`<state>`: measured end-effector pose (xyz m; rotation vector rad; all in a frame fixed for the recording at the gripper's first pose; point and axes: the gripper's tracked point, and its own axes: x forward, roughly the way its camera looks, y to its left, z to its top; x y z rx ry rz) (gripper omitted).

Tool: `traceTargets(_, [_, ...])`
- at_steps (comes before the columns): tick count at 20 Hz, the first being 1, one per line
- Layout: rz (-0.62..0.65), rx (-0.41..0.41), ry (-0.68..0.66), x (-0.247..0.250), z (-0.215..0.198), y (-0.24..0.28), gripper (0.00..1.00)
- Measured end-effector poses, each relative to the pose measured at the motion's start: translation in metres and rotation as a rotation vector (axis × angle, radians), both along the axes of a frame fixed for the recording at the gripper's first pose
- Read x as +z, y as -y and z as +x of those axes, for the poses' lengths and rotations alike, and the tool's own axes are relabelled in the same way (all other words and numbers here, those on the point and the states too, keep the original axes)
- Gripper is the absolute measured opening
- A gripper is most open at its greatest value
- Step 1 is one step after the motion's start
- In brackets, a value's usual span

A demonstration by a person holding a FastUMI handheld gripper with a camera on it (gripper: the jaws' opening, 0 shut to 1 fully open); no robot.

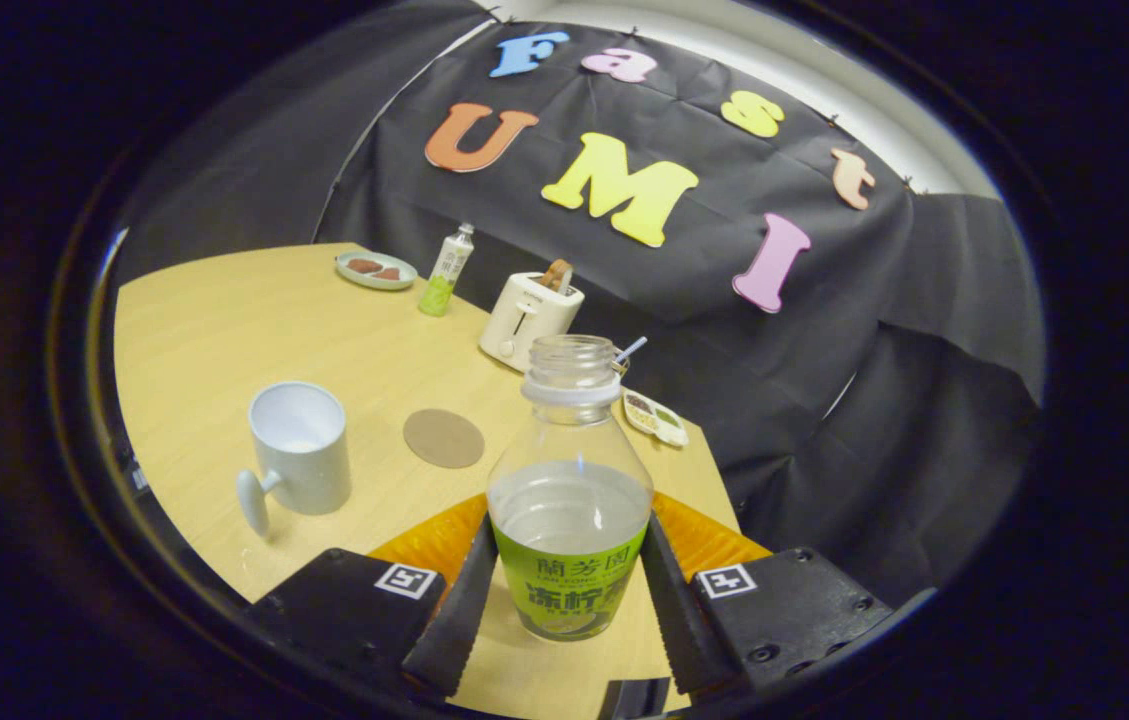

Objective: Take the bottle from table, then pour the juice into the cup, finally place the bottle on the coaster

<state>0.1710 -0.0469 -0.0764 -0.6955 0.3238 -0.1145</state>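
- Gripper (pixel 569 590) fingers clamp my uncapped bottle (pixel 569 500), lifted above table (pixel 224 320).
- Step: carrying to pour.
- Next: swing toward cup (pixel 299 450), tilt; coaster (pixel 443 438) later.

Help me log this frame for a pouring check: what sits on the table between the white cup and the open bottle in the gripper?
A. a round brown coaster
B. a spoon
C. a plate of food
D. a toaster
A: the flat round coaster lies on the table between the cup and the bottle, which both fingers of the gripper press on.
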Motion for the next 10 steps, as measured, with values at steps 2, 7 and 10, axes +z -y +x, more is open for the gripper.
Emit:
traceTargets(2, [-0.09,-0.038,0.001,0.007,0.003,0.007,0.8])
traceTargets(7, [-0.324,-0.103,0.09,0.033,0.008,0.017,0.8])
traceTargets(10, [-0.496,-0.117,0.149,0.041,0.01,0.013,0.8])
